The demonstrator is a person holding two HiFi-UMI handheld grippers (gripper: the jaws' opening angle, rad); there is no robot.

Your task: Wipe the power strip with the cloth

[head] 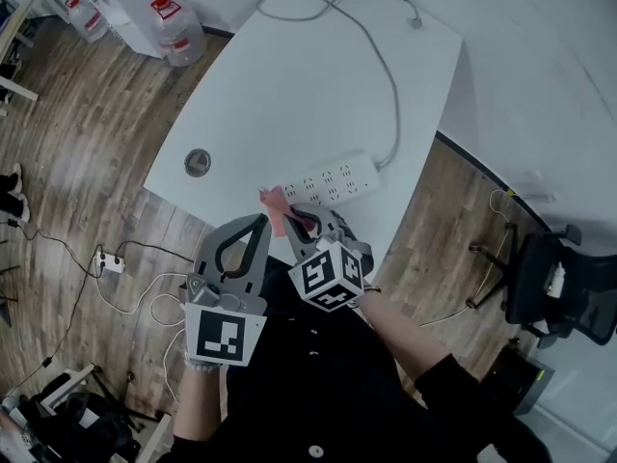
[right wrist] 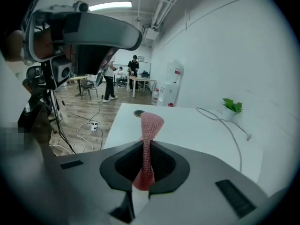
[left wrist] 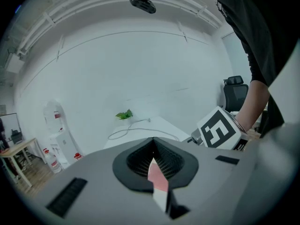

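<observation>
Head view and both gripper views, one instant. Right gripper (right wrist: 146,143): jaws closed on the pink knitted cloth (right wrist: 151,125), which is pinched into a narrow twisted strip that runs down through the hollow behind the tips and flares out above them. Left gripper (left wrist: 152,140): jaws closed tip to tip, with nothing projecting beyond them; a thin pink-and-white sliver shows in the hollow behind the tips, and its nature cannot be determined. In the head view the two grippers are held side by side above the near edge of the white table (head: 289,85), with the left gripper (head: 258,220) just beside the free end of the cloth (head: 274,204) and the right gripper (head: 307,222) next to it. The white power strip (head: 333,181) lies flat on the table just beyond the cloth, and its grey cable (head: 390,85) curves away to the far edge. Each gripper carries a cube bearing black-and-white square markers (head: 224,336). Two water bottles (head: 178,22) on the wooden floor carry red-and-white labels, too small to read.
</observation>
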